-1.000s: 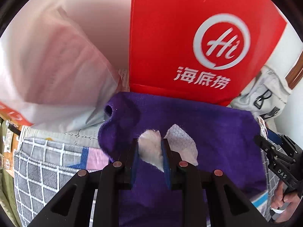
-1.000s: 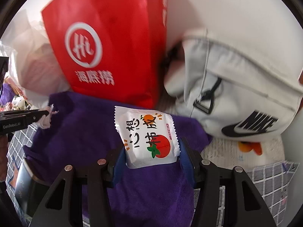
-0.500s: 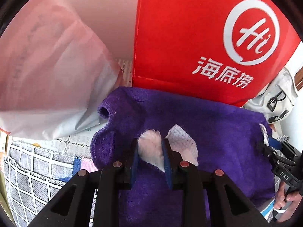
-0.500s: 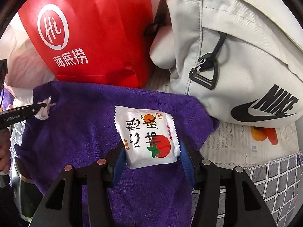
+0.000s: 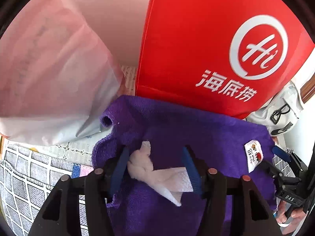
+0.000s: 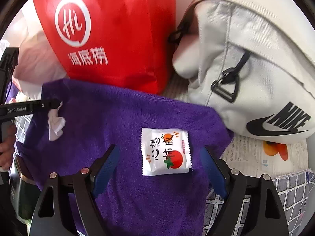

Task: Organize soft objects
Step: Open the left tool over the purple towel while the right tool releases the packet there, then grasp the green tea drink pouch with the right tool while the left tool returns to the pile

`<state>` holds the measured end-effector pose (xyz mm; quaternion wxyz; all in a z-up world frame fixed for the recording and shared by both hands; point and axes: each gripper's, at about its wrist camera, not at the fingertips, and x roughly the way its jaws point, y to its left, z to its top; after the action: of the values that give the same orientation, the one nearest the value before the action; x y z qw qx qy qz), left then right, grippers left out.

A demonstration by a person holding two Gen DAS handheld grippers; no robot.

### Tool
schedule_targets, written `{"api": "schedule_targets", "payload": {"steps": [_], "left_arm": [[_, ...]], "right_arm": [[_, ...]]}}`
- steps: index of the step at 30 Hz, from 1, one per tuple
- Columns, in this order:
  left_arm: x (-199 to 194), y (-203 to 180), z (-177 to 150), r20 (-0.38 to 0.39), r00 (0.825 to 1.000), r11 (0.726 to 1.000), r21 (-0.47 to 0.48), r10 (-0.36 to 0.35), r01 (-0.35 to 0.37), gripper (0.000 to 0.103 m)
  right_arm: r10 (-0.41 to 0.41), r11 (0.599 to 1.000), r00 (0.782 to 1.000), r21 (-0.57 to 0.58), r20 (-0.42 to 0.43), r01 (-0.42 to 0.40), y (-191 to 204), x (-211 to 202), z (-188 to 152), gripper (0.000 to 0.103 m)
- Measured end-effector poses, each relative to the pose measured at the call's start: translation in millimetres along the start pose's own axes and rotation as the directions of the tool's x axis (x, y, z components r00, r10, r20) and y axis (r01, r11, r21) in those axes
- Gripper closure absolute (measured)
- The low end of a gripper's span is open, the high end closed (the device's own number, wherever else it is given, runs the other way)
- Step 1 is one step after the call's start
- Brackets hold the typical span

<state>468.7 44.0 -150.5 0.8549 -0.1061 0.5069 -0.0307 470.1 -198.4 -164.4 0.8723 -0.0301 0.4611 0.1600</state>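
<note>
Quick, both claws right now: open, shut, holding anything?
Left claw: open, crumpled tissue loose between its fingers.
Right claw: open, snack packet released on the purple towel.

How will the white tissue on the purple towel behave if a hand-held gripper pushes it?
The tissue is crumpled and twisted, so it probably deforms instead of sliding as one piece. It looks thin, likely very light. The fuzzy purple towel may catch it and make it drag or tear.
</note>
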Motion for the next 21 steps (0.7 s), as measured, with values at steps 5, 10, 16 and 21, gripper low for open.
{"api": "schedule_targets", "payload": {"steps": [5,10,16,21], "left_arm": [[-26,-8,-2,0.049,0.998,0.998,0.045,0.035,-0.037,0.047],[-63,-8,-11,0.132,0.989,0.995,0.077,0.060,-0.071,0.047],[-103,-4,-35,0.115,0.993,0.997,0.082,0.002,-0.011,0.047],[-127,11,-76,0.102,0.995,0.998,0.054,0.009,-0.015,0.047]], "right_arm": [[0.021,0.997,0.992,0.065,0.121,-0.029,-6,-41,-5,0.019],[0.015,0.998,0.974,0.060,0.225,-0.029,6,-89,-17,0.019],[0.064,0.995,0.971,0.060,0.230,-0.079,28,-124,-47,0.019],[0.105,0.994,0.976,0.006,0.190,-0.108,69,-149,-89,0.019]]}}
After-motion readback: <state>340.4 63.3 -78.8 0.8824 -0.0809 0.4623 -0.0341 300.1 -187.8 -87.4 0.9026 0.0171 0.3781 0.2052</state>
